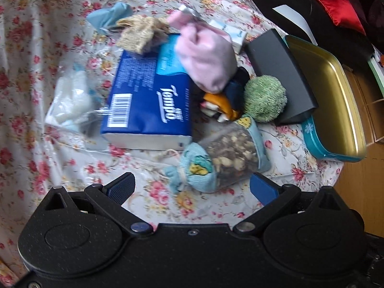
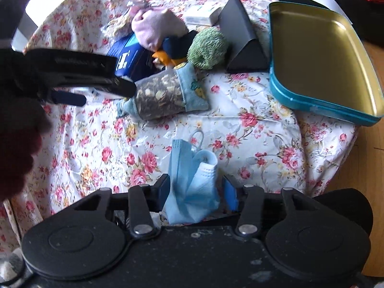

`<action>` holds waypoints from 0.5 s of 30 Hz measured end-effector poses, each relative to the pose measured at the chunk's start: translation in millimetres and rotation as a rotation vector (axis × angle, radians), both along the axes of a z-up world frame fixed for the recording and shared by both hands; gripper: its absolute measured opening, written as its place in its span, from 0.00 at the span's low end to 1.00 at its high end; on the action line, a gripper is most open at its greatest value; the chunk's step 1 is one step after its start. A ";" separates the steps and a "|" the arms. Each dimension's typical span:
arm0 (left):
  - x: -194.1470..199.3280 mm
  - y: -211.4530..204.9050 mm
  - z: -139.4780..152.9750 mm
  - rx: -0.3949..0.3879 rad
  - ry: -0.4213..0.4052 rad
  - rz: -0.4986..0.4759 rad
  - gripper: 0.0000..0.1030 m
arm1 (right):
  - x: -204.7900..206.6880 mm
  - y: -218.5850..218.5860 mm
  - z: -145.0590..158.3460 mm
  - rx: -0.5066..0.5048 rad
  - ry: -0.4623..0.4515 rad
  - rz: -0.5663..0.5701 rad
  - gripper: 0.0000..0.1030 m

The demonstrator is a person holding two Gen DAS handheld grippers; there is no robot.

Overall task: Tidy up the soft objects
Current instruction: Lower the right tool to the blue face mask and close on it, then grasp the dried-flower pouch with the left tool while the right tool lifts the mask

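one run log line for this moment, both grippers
left gripper: open above sachet | right gripper: face mask between jaws, grip unclear | tin: nothing inside

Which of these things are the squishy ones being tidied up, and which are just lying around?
Being tidied:
- crumpled blue face mask, between the right claw pads
- pink cloth pouch
- fuzzy green ball
- blue sachet of dried bits
- teal tin tray

Lying around:
- blue tissue pack
- dark triangular case

glossy gold-lined teal metal tin [image 2: 321,55] gleaming; matt floral cotton cloth [image 2: 252,132] wrinkling; pleated blue non-woven face mask [image 2: 189,180] looking soft; fuzzy green plush ball [image 1: 265,98] looking rough.
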State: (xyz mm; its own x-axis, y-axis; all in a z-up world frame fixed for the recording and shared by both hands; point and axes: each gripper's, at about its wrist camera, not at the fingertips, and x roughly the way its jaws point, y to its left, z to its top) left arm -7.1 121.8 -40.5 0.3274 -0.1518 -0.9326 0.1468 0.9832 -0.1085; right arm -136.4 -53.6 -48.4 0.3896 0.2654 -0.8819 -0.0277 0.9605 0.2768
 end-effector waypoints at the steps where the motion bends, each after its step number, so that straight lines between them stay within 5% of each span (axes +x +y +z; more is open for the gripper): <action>1: 0.6 -2.8 -2.1 0.002 0.002 0.003 0.96 | -0.5 -1.8 1.1 -0.001 -0.006 -0.006 0.45; 8: 6.3 -28.7 -16.5 0.075 -0.033 -0.007 0.96 | -3.2 -5.5 5.4 -0.015 -0.024 -0.007 0.45; 15: 18.1 -45.2 -40.1 0.099 0.023 -0.047 0.95 | -5.8 -4.3 3.0 -0.019 -0.020 0.005 0.63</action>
State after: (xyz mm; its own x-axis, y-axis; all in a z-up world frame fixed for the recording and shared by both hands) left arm 11.0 76.6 -80.6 0.3003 -0.0736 -0.9510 0.1920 0.9813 -0.0153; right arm -142.2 -57.9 -45.4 0.4058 0.2504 -0.8790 -0.0375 0.9655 0.2577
